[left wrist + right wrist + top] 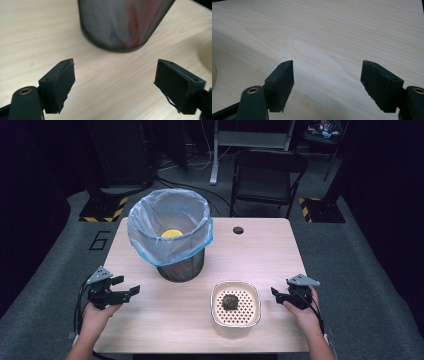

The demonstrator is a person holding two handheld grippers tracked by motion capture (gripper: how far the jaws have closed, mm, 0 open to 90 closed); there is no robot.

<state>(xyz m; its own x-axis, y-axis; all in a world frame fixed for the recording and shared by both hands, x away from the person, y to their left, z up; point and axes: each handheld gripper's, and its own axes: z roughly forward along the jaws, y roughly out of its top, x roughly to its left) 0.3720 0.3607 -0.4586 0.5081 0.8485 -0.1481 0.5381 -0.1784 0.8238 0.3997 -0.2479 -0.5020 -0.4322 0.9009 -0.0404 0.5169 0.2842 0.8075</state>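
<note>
Wooden worktop (165,305) carries a mesh bin (181,267) and perforated dish (236,303); left hand-held gripper (131,286) and right hand-held gripper (274,293) both gape apart

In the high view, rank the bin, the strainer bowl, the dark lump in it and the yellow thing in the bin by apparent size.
1. Bin, with its liner.
2. Strainer bowl.
3 and 4. Dark lump and yellow thing: alike, and the yellow thing is partly hidden and farther off, so unranked.
</note>
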